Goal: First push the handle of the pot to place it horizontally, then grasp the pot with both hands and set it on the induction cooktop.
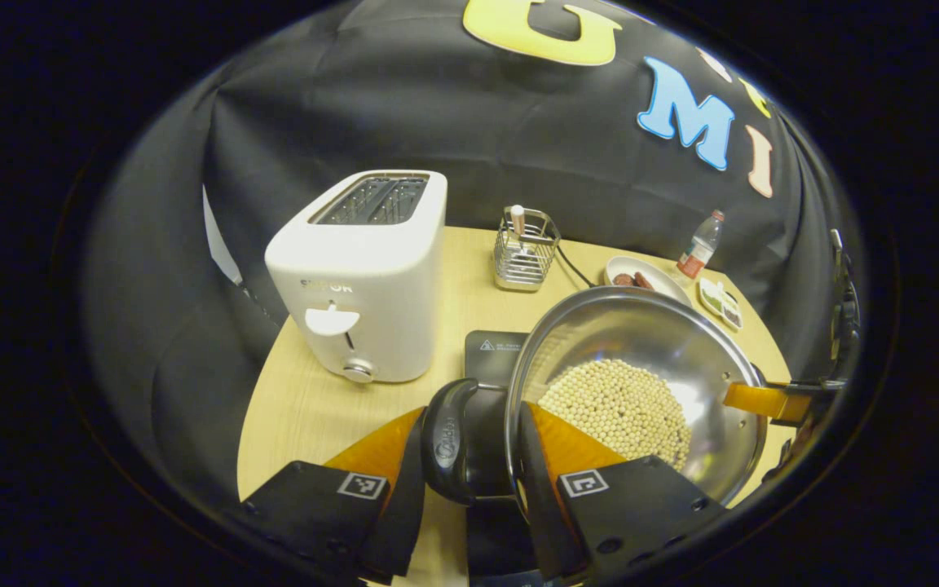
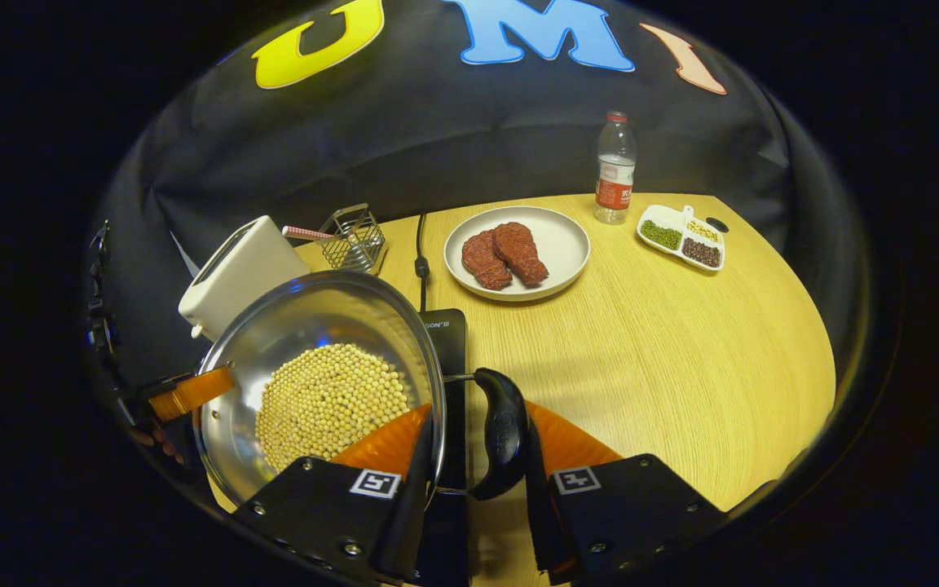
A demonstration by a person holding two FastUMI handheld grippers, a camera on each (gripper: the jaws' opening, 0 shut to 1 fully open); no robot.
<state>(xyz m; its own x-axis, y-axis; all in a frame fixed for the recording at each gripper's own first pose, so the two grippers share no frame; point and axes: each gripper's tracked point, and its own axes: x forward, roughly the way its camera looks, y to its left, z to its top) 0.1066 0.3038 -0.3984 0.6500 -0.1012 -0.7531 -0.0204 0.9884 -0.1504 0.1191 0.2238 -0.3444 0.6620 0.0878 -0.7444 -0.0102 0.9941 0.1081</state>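
In the left gripper view, a white two-slot toaster (image 1: 363,277) stands on the left of the round pale wooden table (image 1: 298,408). Next to it, farther back, is a small wire basket (image 1: 526,249) with a stick in it. In front sits the flat black induction cooktop (image 1: 494,346). The shiny round steel pot (image 1: 649,359), with a heap of pale yellow beans (image 1: 620,408) inside, is held tilted over the cooktop. The left gripper (image 1: 469,456) has its two fingers pressed on the pot's black loop side handle (image 1: 449,440), one finger outside and one inside the pot rim. At the far right of this view, the other gripper's finger reaches in over the pot's far rim.

In the right gripper view, the pot is at the left. The right gripper (image 2: 478,465) is clamped on the other black loop handle (image 2: 506,432), one finger inside the rim and one outside. Behind lies a black power cord (image 2: 419,253). To the right is a white round plate (image 2: 567,244) with two reddish-brown pieces of meat (image 2: 502,254). Then come a clear plastic bottle with a red label (image 2: 614,171) and a small white dish with three kinds of beans (image 2: 681,236).
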